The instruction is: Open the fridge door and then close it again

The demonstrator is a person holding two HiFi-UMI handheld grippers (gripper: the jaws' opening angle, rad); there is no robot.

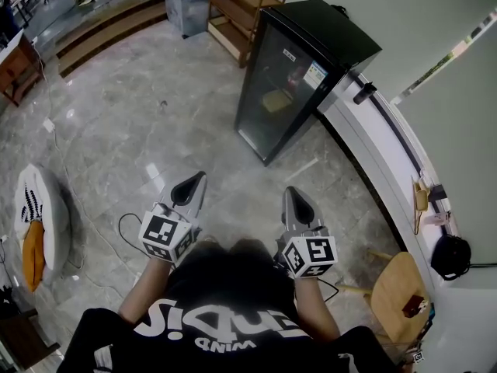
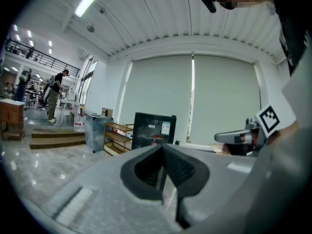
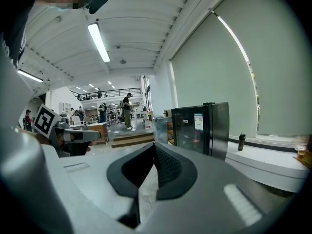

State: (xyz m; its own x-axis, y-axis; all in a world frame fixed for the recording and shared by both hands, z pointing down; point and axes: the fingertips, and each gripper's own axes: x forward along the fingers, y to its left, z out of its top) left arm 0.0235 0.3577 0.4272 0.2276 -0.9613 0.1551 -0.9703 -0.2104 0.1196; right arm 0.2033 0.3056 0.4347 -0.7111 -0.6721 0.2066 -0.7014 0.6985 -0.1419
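Head view: fridge (image 1: 330, 33) door closed, indistinct items (image 1: 276, 99) behind its glass; left gripper (image 1: 194, 182) and right gripper (image 1: 293, 199) both closed, empty.

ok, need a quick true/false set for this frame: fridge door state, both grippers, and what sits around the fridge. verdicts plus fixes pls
1. The fridge has its door closed. True.
2. The left gripper is clamped on the fridge door. False: it is shut on nothing and is well apart from the fridge.
3. The right gripper has its jaws wide apart. False: its jaws are together with nothing between them.
4. A wooden shelf stands beside the fridge. True.
5. A dark bottle stands on top of the fridge. False: it stands on the white ledge next to the fridge.
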